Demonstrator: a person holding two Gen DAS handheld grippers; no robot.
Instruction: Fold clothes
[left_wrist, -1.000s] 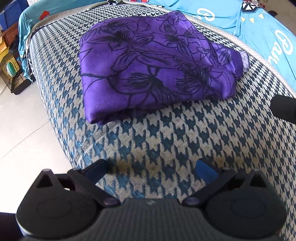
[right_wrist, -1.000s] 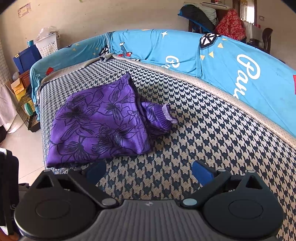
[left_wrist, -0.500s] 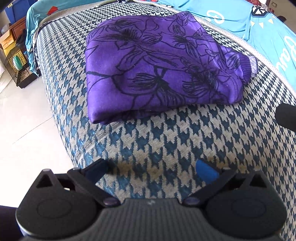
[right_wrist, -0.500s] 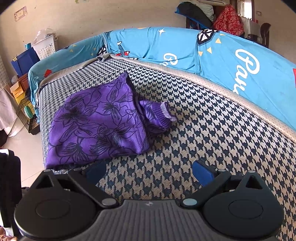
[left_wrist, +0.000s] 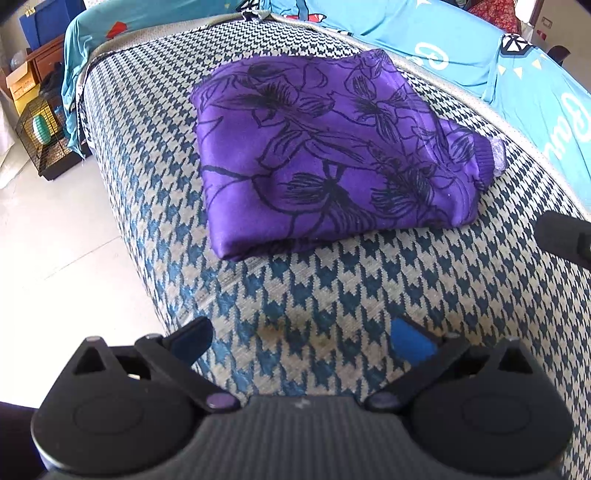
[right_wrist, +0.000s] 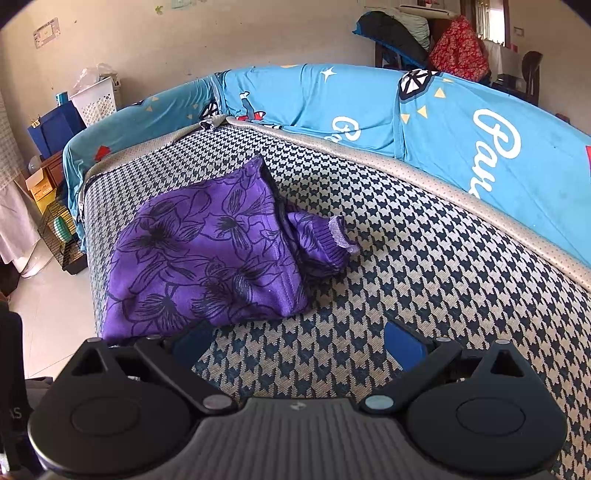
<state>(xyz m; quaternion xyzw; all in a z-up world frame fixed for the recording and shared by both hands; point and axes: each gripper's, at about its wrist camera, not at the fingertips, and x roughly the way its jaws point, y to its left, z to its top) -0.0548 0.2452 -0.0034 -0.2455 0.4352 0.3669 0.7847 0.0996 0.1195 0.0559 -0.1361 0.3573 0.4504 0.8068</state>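
Observation:
A purple garment with black flower print (left_wrist: 325, 155) lies folded in a compact rectangle on the houndstooth sofa seat (left_wrist: 369, 295); a ribbed cuff (left_wrist: 493, 155) sticks out at its right side. It also shows in the right wrist view (right_wrist: 207, 258), with the cuff (right_wrist: 341, 240) to the right. My left gripper (left_wrist: 301, 341) is open and empty, hovering over the seat's front, short of the garment. My right gripper (right_wrist: 297, 341) is open and empty, just in front of the garment's near edge.
The sofa back is draped in a bright blue printed cover (right_wrist: 443, 122). White tiled floor (left_wrist: 55, 240) lies left of the seat edge. A small wire cage (left_wrist: 44, 136), boxes and a white basket (right_wrist: 96, 99) stand by the far wall. Part of the other gripper (left_wrist: 565, 236) shows at right.
Both grippers have drawn back and shifted slightly, so the garment sits further right and further off in the left view. The garment itself has not moved. Both stay open.

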